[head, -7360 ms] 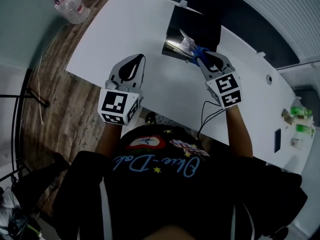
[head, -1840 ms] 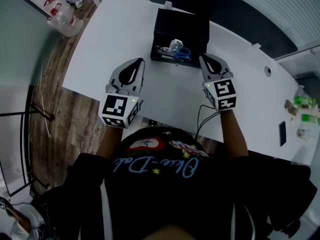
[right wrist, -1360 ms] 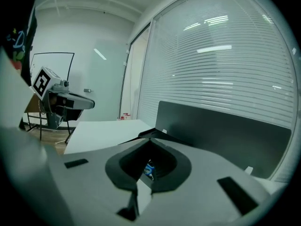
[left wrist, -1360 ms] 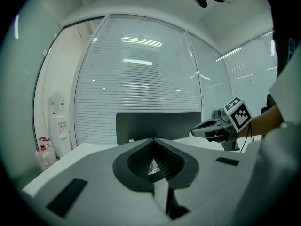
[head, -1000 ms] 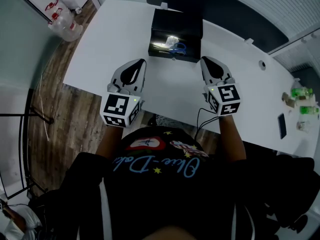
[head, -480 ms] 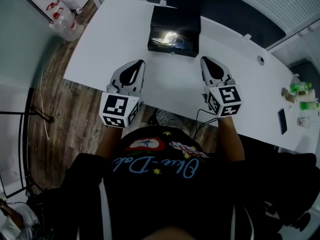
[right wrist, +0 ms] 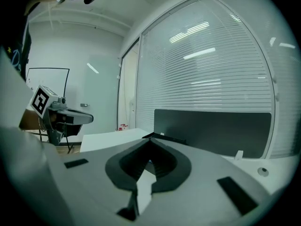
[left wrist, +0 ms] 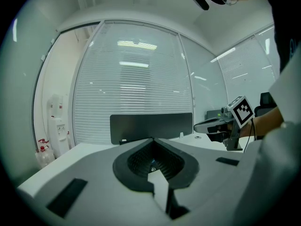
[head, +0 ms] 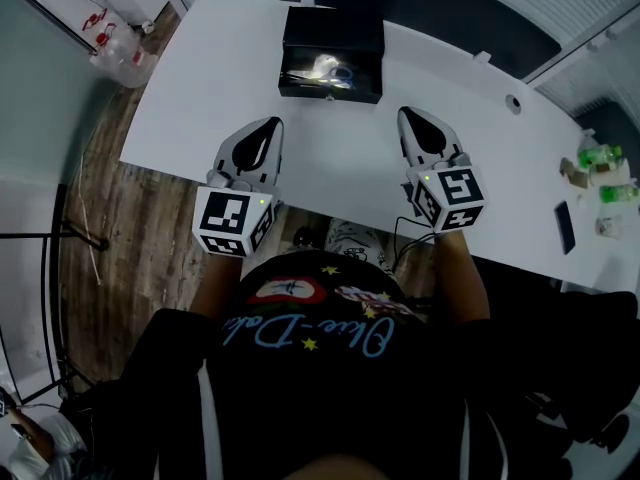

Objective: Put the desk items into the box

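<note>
Both tongs closed and empty: left tongs point(head: 270, 126) and right tongs point(head: 406, 118) hang over the table's point(head: 200, 78) near edge.

Box point(head: 333, 40) open at the far edge, desk items point(head: 322, 68) lying inside; job looks about done.

- Risk: box sits tight to the far edge, so a forward bump could shove it off.
- Risk: cable point(head: 400, 240) below the right tongs, off the near edge, might snag on a reach.
- Room: bare table between tongs and box. The right end is crowded by bottles point(head: 598, 158).
</note>
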